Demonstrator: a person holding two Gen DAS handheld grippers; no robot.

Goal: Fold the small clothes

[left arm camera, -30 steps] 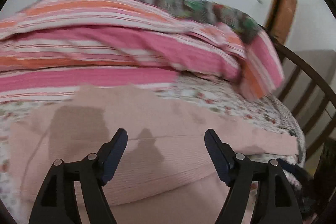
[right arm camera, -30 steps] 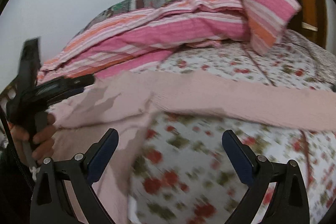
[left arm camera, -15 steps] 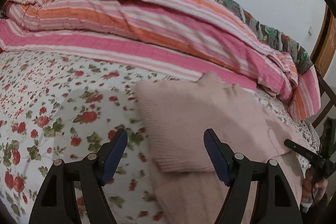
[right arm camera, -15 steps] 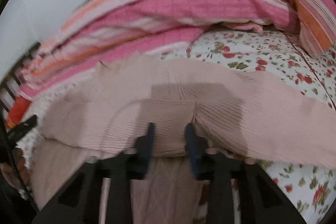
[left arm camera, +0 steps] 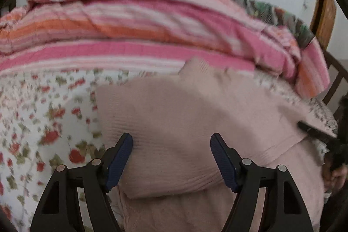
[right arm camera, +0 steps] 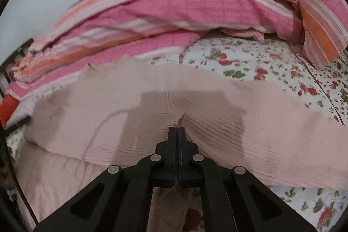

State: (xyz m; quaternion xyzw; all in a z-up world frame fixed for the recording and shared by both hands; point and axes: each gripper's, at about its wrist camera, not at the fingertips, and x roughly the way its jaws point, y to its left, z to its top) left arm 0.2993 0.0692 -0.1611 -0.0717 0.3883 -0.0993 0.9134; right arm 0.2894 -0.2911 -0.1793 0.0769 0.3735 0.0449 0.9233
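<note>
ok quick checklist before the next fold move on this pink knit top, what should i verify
1. Right gripper has a real hold: ok, its fingers are shut on a pinch of the pink knit top, with ribs puckering at the tips.
2. Left gripper has a hold: not ok, its fingers stand open over the top with nothing pinched.
3. Grip takes only the intended layer: cannot tell, the fabric under the tips is hidden.
4. Top lies flat: not ok, one part is already folded over another.
5. Striped blanket is clear of the top: cannot tell, the top's far edge reaches close to it.
</note>
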